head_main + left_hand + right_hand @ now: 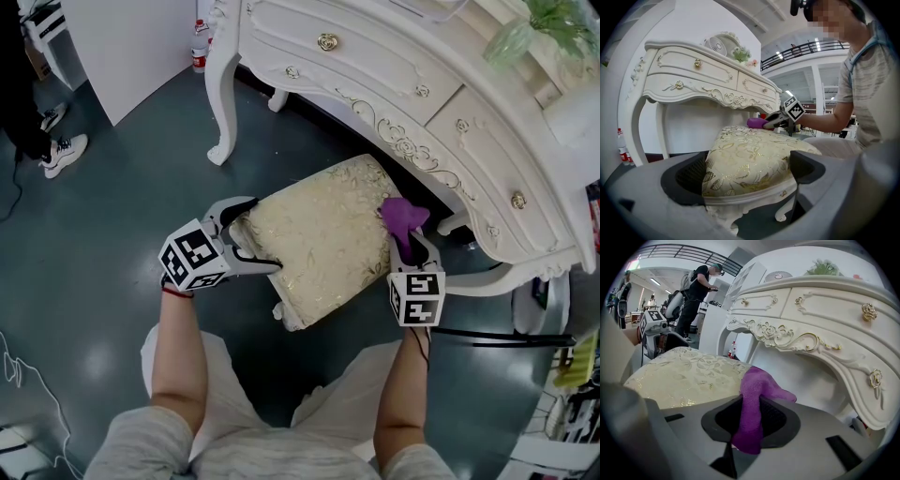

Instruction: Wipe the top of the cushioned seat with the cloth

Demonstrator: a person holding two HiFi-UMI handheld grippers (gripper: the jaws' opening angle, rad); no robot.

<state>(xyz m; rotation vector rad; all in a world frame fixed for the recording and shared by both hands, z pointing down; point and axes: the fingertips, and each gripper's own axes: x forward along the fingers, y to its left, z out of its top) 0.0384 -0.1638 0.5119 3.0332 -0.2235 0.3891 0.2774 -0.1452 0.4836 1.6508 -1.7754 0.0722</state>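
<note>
Left gripper clamps the cushioned seat at its 9 o'clock edge; right gripper is closed on the purple cloth. White dressing table stands at 12 o'clock, the seat partly beneath it. Cloth lies at the seat's 3 o'clock edge.

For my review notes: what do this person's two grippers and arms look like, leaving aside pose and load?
The left gripper and right gripper have light grey bodies with dark-padded jaws. Each carries a white cube printed with black square markers. A black cable trails from the right one. The person wears a pale grey, mottled short-sleeved top, so the forearms are bare.
</note>
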